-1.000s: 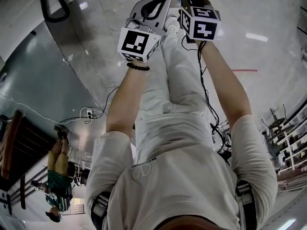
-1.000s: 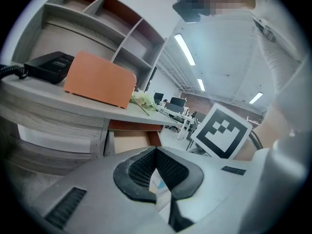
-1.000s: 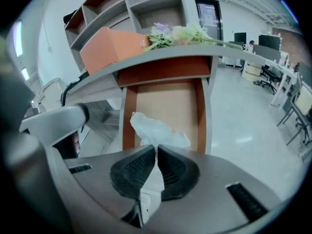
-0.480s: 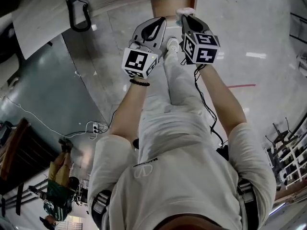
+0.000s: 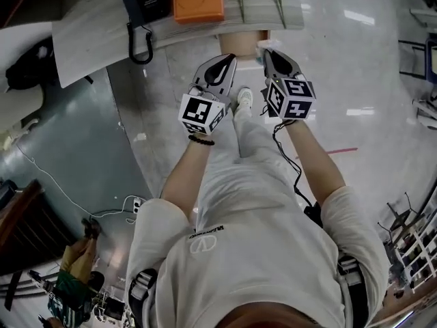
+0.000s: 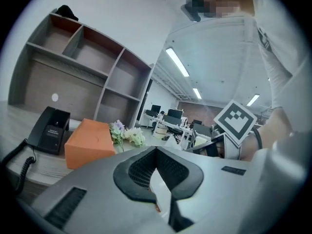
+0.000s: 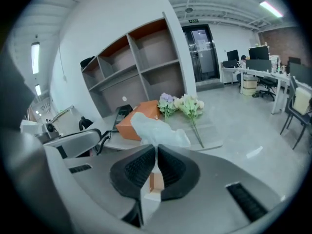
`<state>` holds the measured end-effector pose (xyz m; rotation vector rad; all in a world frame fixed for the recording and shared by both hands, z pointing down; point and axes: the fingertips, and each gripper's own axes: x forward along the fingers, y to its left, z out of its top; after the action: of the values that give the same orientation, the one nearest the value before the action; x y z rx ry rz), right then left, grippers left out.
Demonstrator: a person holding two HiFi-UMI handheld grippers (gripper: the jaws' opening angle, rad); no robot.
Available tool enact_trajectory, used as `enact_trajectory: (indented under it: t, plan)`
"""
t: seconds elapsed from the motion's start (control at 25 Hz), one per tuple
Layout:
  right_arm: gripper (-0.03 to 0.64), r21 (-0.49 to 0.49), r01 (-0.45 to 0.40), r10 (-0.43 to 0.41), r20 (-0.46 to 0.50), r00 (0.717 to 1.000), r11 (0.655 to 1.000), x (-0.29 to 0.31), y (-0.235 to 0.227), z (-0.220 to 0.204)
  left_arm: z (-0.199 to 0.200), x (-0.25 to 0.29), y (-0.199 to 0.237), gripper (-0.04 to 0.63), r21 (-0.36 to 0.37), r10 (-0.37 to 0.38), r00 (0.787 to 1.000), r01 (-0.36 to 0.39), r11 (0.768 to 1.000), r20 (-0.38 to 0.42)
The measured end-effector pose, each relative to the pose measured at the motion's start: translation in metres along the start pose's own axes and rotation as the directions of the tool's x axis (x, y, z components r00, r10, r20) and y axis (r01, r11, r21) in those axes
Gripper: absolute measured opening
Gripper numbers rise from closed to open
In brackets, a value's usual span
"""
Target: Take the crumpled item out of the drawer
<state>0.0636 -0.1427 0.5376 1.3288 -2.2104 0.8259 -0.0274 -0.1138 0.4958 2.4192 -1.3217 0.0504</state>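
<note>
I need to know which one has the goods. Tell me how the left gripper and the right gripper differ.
The right gripper is shut on the crumpled item, which sticks out past its tips. The left gripper is shut on nothing.
The wrist behind the left gripper wears a dark bracelet, and the wrist behind the right gripper shows none.
Both are grey and are held side by side in front of the desk.
</note>
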Motion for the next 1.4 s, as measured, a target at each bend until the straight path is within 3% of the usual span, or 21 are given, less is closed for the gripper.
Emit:
enact_trajectory:
  t: [0.4,0.72,1.08,1.4]
  plan:
    - [0.015,-0.041,-0.019,0.025,0.155,0.988,0.999,-0.078,0.018,0.082,0.090,-0.043,-0.016,0.000,0.093,0.012,0.997,-0.019,0.996,0.080]
    - [0.015,0.002,-0.029,0.028,0.245,0.969,1.000,-0.134,0.021,0.126,0.145,-0.082,-0.034,0.000,0.149,-0.004,0.991,-0.016,0.989,0.130]
    - [0.015,-0.062,-0.008,0.033,0.418,0.908,0.998,-0.194,0.041,0.179,0.215,-0.116,-0.043,0.000,0.193,0.009,0.968,-0.059,0.980,0.249]
    - [0.015,-0.084,0.005,0.039,0.515,0.856,0.996,-0.244,0.043,0.208,0.263,-0.144,-0.039,0.000,0.250,0.020,0.945,-0.106,0.962,0.325]
